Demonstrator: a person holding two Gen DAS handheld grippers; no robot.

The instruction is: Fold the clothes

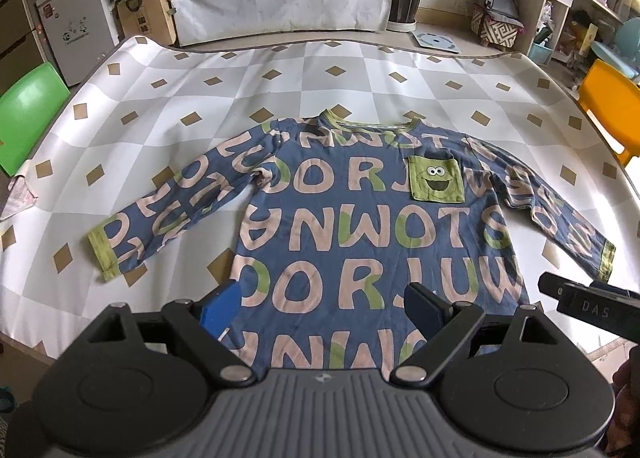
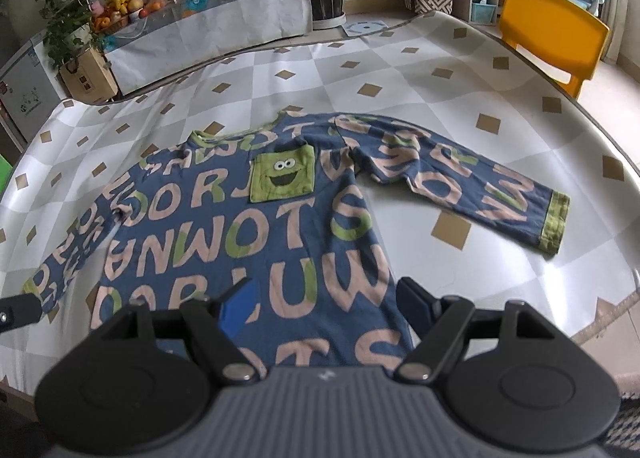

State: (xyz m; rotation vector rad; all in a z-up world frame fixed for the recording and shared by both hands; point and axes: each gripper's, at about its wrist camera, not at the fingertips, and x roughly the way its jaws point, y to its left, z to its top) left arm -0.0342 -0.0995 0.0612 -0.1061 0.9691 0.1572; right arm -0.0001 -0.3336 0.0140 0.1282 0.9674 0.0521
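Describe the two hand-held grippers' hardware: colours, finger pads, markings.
Both look identical: a ribbed grey body, two black round-lobed side plates and black linkage arms with silver pivot pins. On the left hand-held gripper one finger pad is bright blue, the other dark navy. The right hand-held gripper has the same blue pad. Seen from the left wrist, its black side carries white "DAS" lettering. No cables show.

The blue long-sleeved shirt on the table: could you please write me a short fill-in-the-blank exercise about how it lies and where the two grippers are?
1. The blue long-sleeved shirt with pink and green letters lies ____ on the checked tablecloth, both sleeves spread out.
2. Its square chest pocket is coloured ____.
3. The left gripper and the right gripper both have jaws that stand ____.

Missing words: flat; green; open
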